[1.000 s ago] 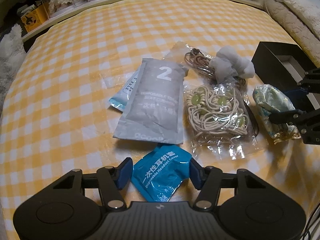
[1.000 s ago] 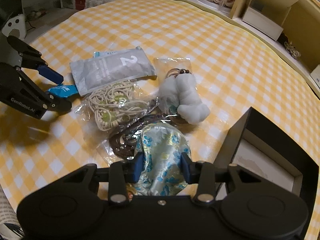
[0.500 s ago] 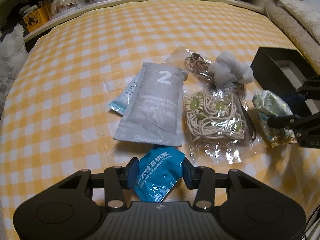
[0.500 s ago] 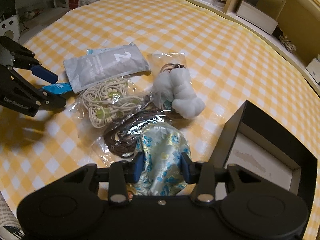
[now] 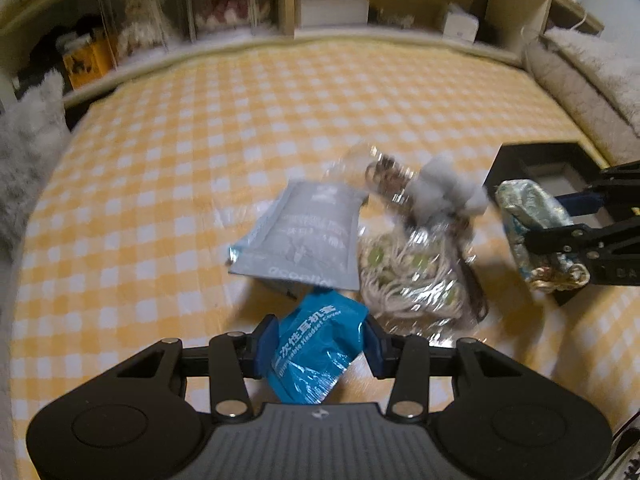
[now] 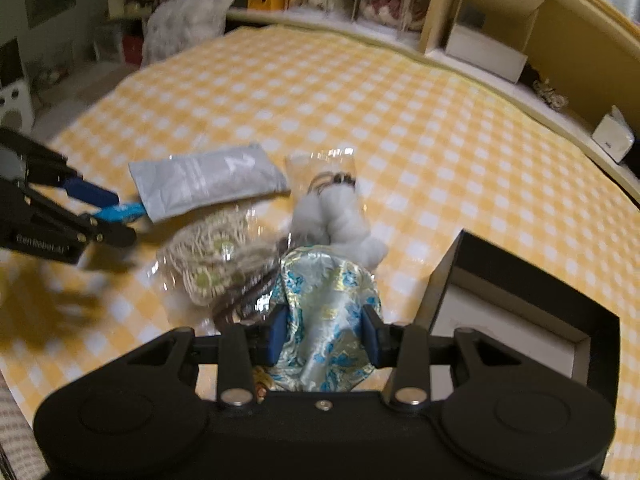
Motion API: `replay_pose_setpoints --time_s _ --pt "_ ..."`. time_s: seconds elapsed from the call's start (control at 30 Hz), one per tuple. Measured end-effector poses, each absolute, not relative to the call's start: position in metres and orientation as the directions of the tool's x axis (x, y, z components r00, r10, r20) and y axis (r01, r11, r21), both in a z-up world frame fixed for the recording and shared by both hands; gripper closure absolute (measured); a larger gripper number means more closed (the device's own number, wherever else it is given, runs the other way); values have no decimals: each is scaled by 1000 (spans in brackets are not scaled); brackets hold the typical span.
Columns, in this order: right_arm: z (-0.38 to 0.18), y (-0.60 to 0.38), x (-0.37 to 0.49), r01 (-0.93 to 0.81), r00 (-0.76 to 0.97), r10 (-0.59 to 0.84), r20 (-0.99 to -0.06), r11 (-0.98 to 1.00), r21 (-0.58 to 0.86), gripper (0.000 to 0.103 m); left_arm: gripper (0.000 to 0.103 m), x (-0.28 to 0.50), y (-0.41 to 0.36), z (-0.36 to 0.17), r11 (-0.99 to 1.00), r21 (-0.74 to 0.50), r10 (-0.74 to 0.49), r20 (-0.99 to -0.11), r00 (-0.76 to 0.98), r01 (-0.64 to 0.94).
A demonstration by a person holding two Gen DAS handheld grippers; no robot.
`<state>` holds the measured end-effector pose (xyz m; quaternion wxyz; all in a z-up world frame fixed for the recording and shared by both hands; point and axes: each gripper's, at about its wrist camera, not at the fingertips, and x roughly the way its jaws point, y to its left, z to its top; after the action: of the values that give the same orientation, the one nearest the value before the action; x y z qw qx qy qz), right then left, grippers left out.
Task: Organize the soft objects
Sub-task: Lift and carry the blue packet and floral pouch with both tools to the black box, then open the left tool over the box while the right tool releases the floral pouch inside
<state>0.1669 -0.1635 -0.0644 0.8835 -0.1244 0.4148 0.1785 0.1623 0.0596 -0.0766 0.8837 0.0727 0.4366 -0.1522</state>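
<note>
My left gripper (image 5: 318, 342) is shut on a blue foil packet (image 5: 316, 354), lifted just off the yellow checked cloth; the same gripper (image 6: 106, 208) shows at the left of the right wrist view. My right gripper (image 6: 322, 334) is shut on a pale brocade pouch (image 6: 326, 312) with blue flowers, also seen as the pouch (image 5: 528, 220) in the left wrist view. Between them lie a grey sachet (image 5: 308, 236) marked 2, a bag of cream cord (image 5: 408, 276), a bag of brown cord (image 6: 324, 178) and a white fluffy toy (image 6: 340, 216).
A black open box (image 6: 516, 292) with a pale inside stands right of the pouch. The yellow checked cloth (image 5: 200, 160) stretches back to shelves with clear display boxes (image 5: 160, 12). A fluffy white blanket (image 5: 24, 148) lies at the left edge.
The left jaws closed on the blue packet and raised it from the cloth. The right gripper lifted the brocade pouch a little. Both views now look further up the bed.
</note>
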Motion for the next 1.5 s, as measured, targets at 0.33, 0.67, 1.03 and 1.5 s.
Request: replay_pose_setpoints --time_s 0.33,0.67,1.03,1.5 --pt "-30 -192 168 -323 676 225 -702 946 -8 63 62 137 39 -36 934 0 -254 -704 664 358" --pt "-8 -238 165 -194 740 161 -652 981 22 63 62 169 -35 -5 900 11 -325 -649 688 435" --pt "-19 -318 170 -55 678 39 -734 998 2 63 62 181 -171 -10 793 6 -457 -655 602 609" --pt "-75 -373 179 -7 559 61 -827 998 68 62 62 206 -238 -62 798 -21 -424 -729 537 602"
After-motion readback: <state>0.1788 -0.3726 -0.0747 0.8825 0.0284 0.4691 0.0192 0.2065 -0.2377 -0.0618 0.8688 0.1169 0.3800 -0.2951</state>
